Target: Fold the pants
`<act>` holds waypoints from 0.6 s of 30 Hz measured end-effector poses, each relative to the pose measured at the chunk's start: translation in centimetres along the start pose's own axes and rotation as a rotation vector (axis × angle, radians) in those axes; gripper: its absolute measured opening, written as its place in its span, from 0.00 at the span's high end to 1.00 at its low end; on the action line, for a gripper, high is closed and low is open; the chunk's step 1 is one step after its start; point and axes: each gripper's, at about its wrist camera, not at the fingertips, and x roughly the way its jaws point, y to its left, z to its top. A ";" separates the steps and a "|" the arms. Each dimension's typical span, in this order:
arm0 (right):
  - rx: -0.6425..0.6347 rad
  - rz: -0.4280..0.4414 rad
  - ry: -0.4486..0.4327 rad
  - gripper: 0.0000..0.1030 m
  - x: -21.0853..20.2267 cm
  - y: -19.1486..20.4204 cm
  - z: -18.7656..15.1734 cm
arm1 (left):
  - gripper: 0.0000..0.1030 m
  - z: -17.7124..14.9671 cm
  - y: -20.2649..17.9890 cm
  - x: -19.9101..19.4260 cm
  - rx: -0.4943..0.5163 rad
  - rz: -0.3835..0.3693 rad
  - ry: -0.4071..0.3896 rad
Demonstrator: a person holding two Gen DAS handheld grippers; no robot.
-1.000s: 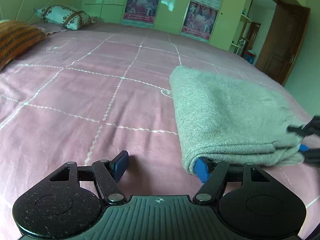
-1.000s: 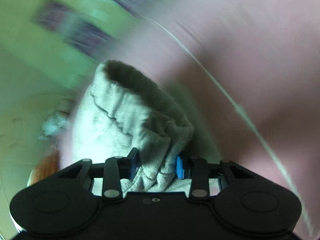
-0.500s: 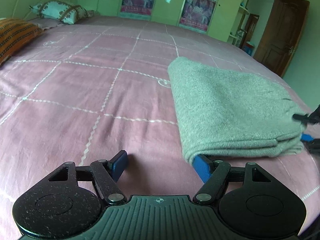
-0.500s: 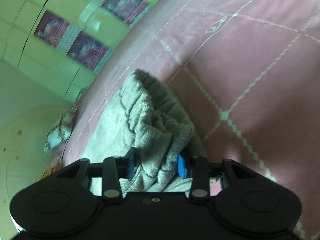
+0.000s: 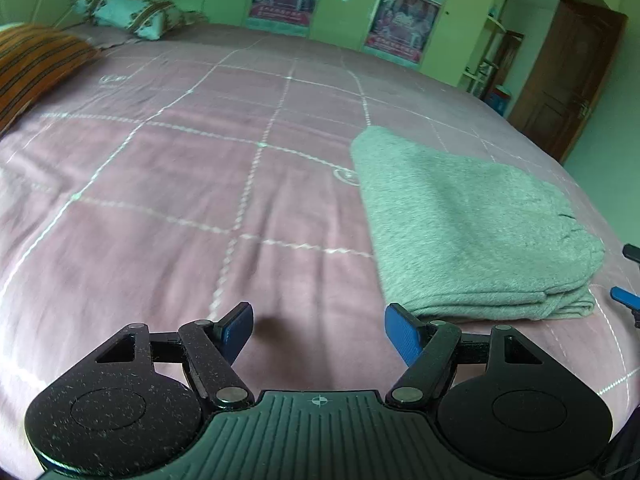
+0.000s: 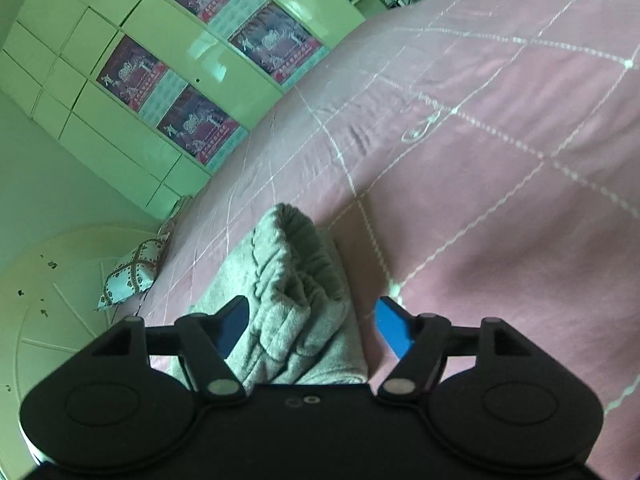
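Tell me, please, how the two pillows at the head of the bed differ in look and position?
The striped pillow is orange-brown with dark stripes and lies nearer, at the picture's left edge. The patterned pillow is pale with a brown lattice print and lies farther back, by the wall. Both rest on the pink bedspread.

1. A pink bedspread with white stitched grid lines covers the bed.
2. A patterned pillow lies at its head, beside an orange striped cushion.
3. Posters hang on pale cupboard doors.
4. A brown door stands at the right.
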 end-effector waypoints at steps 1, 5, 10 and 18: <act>-0.001 0.001 0.007 0.31 0.2 0.0 0.0 | 0.28 0.2 -0.3 0.1 0.013 -0.002 -0.003; -0.006 -0.006 0.029 0.26 1.0 -0.5 0.3 | 0.21 1.6 -0.8 0.5 0.005 -0.031 -0.054; 0.004 0.025 0.097 0.24 3.0 -1.3 0.9 | 0.18 3.4 0.0 3.6 -0.102 -0.159 0.001; 0.000 0.100 0.171 0.24 5.7 -2.0 2.0 | 0.19 4.6 0.7 10.1 -0.297 -0.407 0.135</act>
